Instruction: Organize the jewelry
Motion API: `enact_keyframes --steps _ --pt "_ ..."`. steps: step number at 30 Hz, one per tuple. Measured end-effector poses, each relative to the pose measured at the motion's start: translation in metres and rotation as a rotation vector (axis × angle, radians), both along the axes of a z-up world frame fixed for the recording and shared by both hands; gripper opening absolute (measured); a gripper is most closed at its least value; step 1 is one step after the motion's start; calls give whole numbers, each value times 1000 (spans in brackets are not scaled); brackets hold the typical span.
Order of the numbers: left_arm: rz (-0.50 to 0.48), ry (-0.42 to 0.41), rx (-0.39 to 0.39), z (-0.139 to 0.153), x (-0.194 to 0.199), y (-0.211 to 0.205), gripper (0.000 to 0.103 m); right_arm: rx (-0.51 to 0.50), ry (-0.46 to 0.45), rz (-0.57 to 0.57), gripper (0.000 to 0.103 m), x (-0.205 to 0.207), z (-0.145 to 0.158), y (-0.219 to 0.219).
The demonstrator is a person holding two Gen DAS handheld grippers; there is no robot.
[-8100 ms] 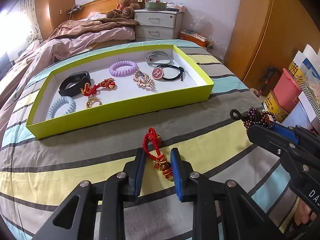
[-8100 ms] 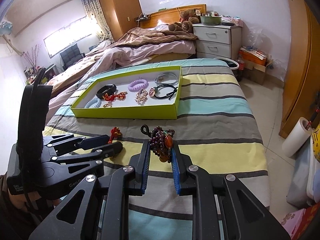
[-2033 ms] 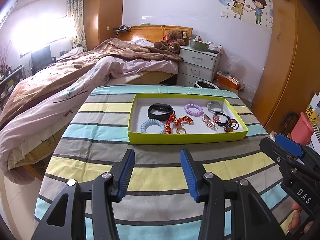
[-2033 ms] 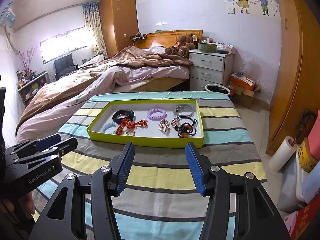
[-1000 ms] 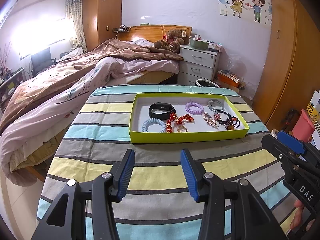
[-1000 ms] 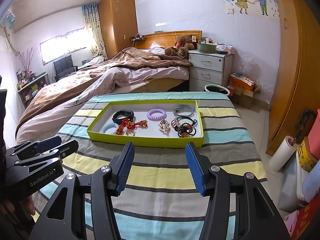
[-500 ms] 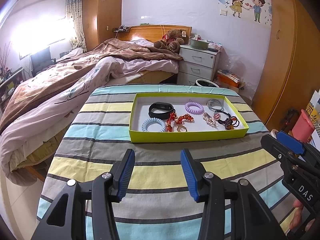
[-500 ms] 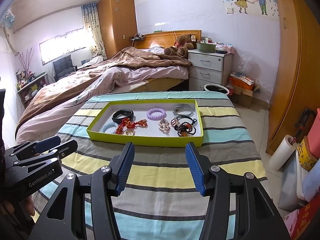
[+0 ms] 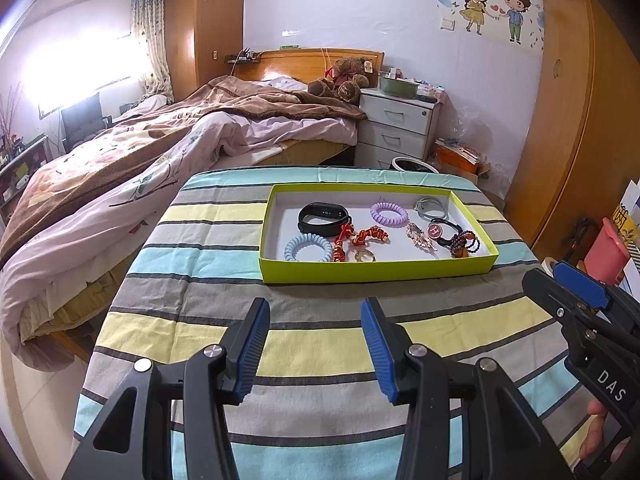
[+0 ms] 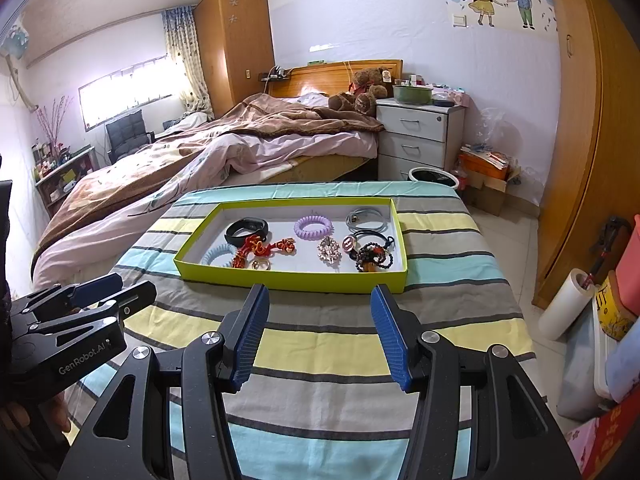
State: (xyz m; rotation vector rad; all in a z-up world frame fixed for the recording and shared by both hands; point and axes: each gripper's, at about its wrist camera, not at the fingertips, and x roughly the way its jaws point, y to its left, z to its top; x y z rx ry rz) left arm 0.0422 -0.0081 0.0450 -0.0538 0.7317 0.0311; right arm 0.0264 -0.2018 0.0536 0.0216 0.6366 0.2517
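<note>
Both claws empty and spread wide above the near part of the striped cloth-covered tabletop point(image 9: 200, 216): left claw point(image 9: 316, 344) with blue ribbed pads apart, nothing between them; right claw point(image 10: 320, 336) likewise gaping, nothing held. Shallow lime-green cardboard tray with white floor point(image 9: 376, 272) sits near the far edge of the tabletop, toward the far right corner in the left wrist view, well apart from both claws. Inside the tray: black fitness band point(image 9: 323, 218) far left; light blue spiral hair tie point(image 9: 308, 248) near left, by the front wall; red knotted cord charm point(image 9: 360, 238) centre, touching the band; small gold ring point(image 9: 365, 256) just beside the front wall; lilac spiral hair tie point(image 9: 389, 213) far centre; grey elastic hair ties point(image 9: 430, 208) far right corner; silver rhinestone brooch point(image 9: 420, 237) right of centre; black hair tie with a round pink disc point(image 9: 435, 231) beside it; dark beaded bracelet with an amber bead point(image 9: 464, 244) near right corner, overlapping the black hair tie. All the jewelry in sight lies in the tray. Fingertips of a hand point(image 9: 596, 432) show under the right claw at the lower right.
</note>
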Motion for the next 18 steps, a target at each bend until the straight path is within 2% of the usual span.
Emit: enact_keyframes --steps 18 --pt "-1 3 -4 -3 0 0 47 3 1 -1 54 2 0 -1"
